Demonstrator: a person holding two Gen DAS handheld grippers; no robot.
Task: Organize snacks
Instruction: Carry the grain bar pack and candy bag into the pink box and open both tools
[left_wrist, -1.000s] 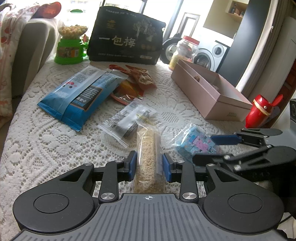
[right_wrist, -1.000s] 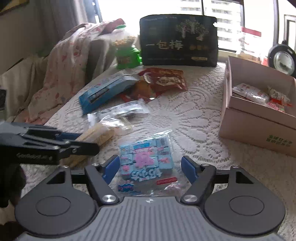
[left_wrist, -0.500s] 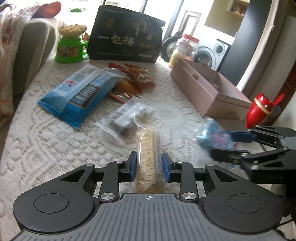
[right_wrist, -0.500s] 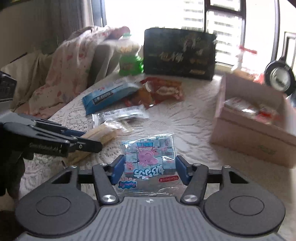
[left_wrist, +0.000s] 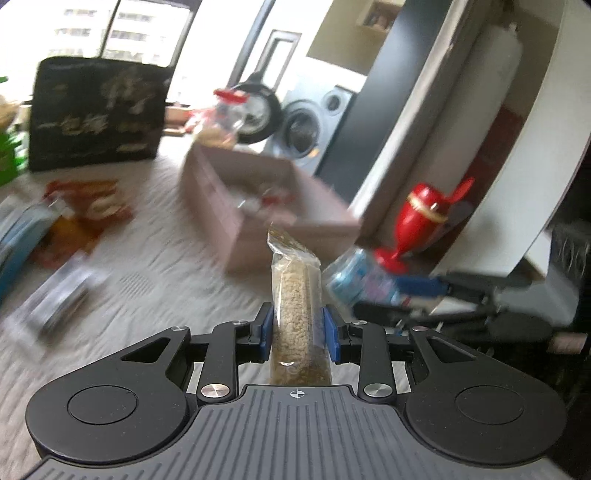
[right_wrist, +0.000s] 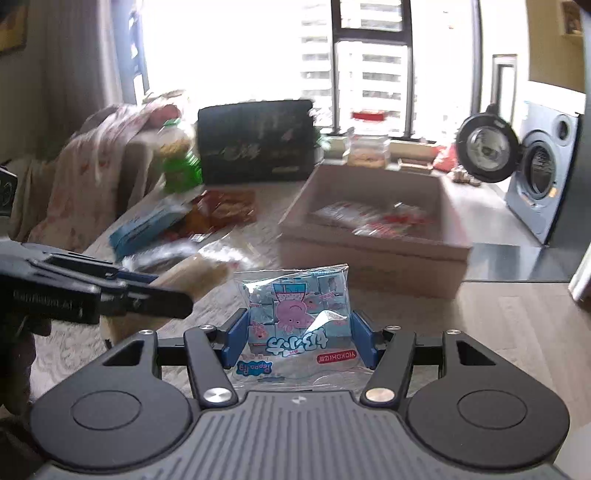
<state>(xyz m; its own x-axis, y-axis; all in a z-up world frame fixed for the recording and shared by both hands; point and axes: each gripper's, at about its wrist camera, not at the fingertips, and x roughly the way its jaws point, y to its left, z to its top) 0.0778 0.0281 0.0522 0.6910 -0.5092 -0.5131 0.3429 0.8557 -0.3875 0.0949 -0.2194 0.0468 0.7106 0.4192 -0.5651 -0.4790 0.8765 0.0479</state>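
My left gripper is shut on a long clear pack of tan crumbly snack and holds it in the air, pointing at the pink cardboard box. My right gripper is shut on a light blue Peppa Pig candy bag, lifted above the table in front of the same box. The box holds several wrapped snacks. Each gripper shows in the other's view: the right one with its blue bag, the left one with the tan pack.
On the lace tablecloth lie a blue packet, red-orange packets and a clear zip bag. A black gift bag, a green candy jar and a red-lidded jar stand at the back. A red vase stands right.
Both grippers have lifted their packs off the tablecloth and swung right toward the pink box. The views are blurred from the motion.
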